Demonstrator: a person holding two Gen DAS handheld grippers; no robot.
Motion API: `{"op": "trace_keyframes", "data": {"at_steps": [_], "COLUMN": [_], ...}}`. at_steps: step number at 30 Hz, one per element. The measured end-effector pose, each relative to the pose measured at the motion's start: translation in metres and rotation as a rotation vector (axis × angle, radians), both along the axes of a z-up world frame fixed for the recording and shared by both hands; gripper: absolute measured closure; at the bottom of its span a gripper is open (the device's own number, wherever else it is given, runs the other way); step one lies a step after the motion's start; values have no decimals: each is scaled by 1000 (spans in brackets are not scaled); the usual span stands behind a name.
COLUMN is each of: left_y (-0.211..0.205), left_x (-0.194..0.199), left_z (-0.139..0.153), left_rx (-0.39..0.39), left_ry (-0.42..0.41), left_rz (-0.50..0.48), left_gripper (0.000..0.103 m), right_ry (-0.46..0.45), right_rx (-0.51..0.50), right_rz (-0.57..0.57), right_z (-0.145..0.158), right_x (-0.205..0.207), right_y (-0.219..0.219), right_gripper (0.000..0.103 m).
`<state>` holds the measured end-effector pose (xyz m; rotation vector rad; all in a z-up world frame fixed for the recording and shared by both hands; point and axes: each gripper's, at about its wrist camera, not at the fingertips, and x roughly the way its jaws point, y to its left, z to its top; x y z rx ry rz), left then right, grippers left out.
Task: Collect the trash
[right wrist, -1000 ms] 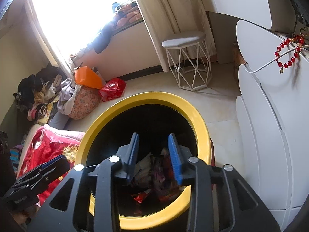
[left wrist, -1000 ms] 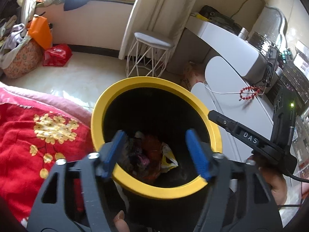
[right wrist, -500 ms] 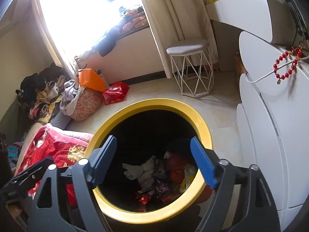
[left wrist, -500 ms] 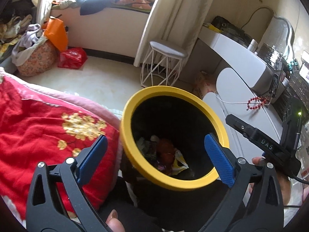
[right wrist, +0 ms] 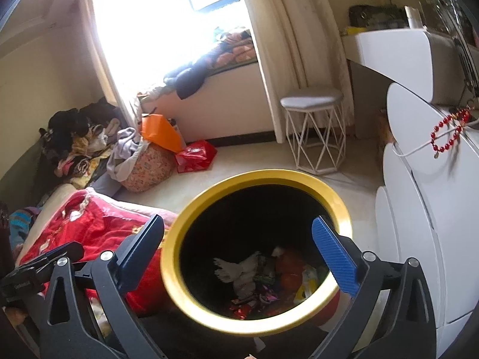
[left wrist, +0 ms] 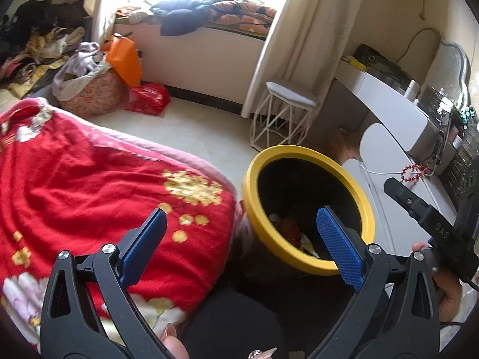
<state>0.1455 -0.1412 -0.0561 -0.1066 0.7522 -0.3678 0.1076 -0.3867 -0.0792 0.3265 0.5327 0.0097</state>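
- The left gripper point(left wrist: 241, 243) has its blue fingers point(left wrist: 338, 246) spread wide apart, with nothing between them.
- It hangs above the edge of a red blanket point(left wrist: 89, 191), and its right finger overlaps the near rim of the bin point(left wrist: 308, 257).
- The right gripper point(right wrist: 239, 252) also has its fingers point(right wrist: 333, 257) wide apart and holds nothing.
- It looks straight down into the bin point(right wrist: 179, 272), with one finger on each side of the opening.
- The bin is black inside with a yellow rim and stands on the floor between the blanket and a white cabinet point(right wrist: 431, 224).
- Trash point(right wrist: 263, 278) lies at the bottom of the bin: a white crumpled tissue point(right wrist: 239, 270), shiny wrappers and something orange-red.
- From the left wrist only a little of the trash point(left wrist: 295, 233) shows past the rim.
- The right gripper's black body point(left wrist: 431, 227) shows at the right edge of the left wrist view, held in a hand point(left wrist: 446, 287).
- A red bead bracelet point(right wrist: 449, 134) and a white cable lie on the cabinet top.
- A white wire stool point(left wrist: 284, 116) stands beyond the bin, by the curtain point(left wrist: 302, 39).
- A red bag point(left wrist: 148, 98), an orange bag point(left wrist: 124, 61) and a pile of clothes point(right wrist: 80, 143) sit by the window wall.
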Motion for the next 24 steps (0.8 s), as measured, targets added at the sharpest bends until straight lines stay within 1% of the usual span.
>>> {"op": "trace_keyframes", "data": {"at_steps": [3,11,14,15,20,24], "left_y": [11,39,48,50,63,66], "left_x": [-7,-29,-37,-39,-59,-71], "left_z": [-1,-5,-4,-3,5,10], "left_rx": [-1,32,42,44,46,64], "left_ry": [0,-17,-39,-48,-128,-177], "left_rz": [18,97,123,126,154,168], "left_gripper": [11,11,11,11,11,11], "right_ry": [-11,-58,-101,-128,-214,-298], "right_rx": [-12,-53,-71,-79,-114,-192], "right_rz": [21,80,67,58,37,17], "right_z": [1,7,10,12,19,23], "right_x": [-5,-21,-31,-37,-54,-75], "right_y": [13,48,57,61,70,83], "right_gripper": [7,7,7,7,7,6]}}
